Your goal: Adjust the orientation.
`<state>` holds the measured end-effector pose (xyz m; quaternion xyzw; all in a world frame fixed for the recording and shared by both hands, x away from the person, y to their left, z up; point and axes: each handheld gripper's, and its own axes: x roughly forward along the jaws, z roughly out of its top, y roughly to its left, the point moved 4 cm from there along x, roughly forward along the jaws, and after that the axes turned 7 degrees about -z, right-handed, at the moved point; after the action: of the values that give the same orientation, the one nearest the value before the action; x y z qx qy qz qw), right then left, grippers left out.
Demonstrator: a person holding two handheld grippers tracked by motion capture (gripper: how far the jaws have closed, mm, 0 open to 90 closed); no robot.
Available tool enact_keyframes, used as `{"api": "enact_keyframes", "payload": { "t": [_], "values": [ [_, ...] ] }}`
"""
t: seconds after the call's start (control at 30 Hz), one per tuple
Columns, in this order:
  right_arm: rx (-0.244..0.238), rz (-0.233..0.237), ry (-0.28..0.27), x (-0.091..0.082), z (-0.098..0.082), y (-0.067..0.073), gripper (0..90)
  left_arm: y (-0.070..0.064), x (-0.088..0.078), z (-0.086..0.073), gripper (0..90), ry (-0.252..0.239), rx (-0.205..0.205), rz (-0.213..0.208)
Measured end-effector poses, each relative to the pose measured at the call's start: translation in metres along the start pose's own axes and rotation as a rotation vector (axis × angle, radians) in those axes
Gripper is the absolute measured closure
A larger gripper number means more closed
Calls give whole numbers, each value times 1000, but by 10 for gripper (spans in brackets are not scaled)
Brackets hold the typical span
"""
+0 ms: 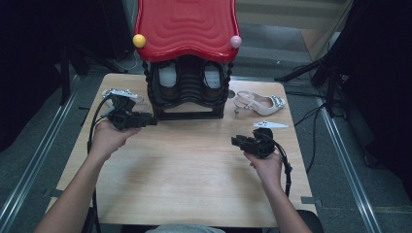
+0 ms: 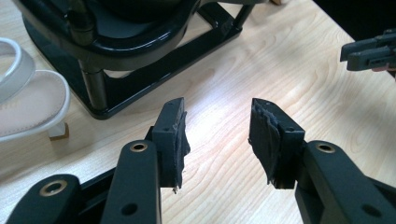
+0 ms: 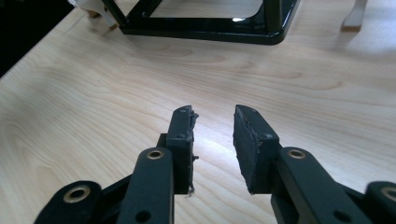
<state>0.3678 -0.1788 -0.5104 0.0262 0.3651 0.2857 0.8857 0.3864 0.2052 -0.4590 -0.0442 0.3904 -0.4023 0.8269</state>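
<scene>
Pale wood table [image 1: 194, 179], a black shoe rack [image 1: 189, 92] with a red wavy top [image 1: 187, 24] at its far edge, a pair of shoes [image 1: 169, 77] already on the lower shelf. Two white sandals lie loose on the table: one [image 1: 260, 103] beyond the right gripper [image 1: 238, 141], just off the rack's right side; the other [image 1: 124, 93] just beside and beyond the left gripper [image 1: 151, 120], touching or nearly touching the rack's left post.

Left gripper: jaws spread, nothing between them, bare wood in the gap in its own view [image 2: 217, 135]. The sandal's sole [image 2: 32, 105] sits off to its left, outside the jaws' line; the rack's base frame is straight ahead.

Right gripper: jaws spread, empty [image 3: 212, 135], pointing across the table toward the rack's base, its sandal off to the side.

Likely work: getting the loose sandals onto the rack. Neither is gripped yet.

Risks, as I judge them:
- Left jaws aim at the rack frame, not the sandal; closing here catches nothing or nips the post.
- The sandal is thin-strapped and lies tight by the post; a pinch on a strap alone lets it swing or slip.
- Nudging the heel pushes the sandal under the rack or off the near table edge.
- The low shelf is already full; forcing another shoe in could dislodge the pair.
</scene>
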Motion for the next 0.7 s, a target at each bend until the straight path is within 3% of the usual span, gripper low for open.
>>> {"api": "enact_keyframes", "payload": {
  "t": [0.03, 0.1, 0.2, 0.23, 0.3, 0.5, 0.57, 0.7],
  "values": [
    [-11, 5, -3, 0, 0, -1, 700, 2, 0, -2, 570, 3, 7, 16],
    [2, 11, 15, 0, -2, -8, 699, 6, 2, -5, 573, -14, -20, 1],
    [10, 8, 38, 2, -4, -13, 700, 11, 3, -9, 575, -7, -32, 16],
    [55, 30, 68, 4, -6, -16, 683, 14, 3, -11, 587, -20, -39, 5],
    [75, 55, 93, 6, -8, -17, 663, 15, 3, -13, 605, -19, -39, 15],
    [38, 57, 67, 5, -9, -13, 662, 29, 2, -22, 747, -5, -37, 52],
    [18, 28, 57, 3, -9, -13, 644, 34, 0, -23, 824, -21, -51, 53],
    [15, -3, 61, 2, -10, -17, 649, 43, -3, -25, 887, -33, -68, 80]
  ]
}}
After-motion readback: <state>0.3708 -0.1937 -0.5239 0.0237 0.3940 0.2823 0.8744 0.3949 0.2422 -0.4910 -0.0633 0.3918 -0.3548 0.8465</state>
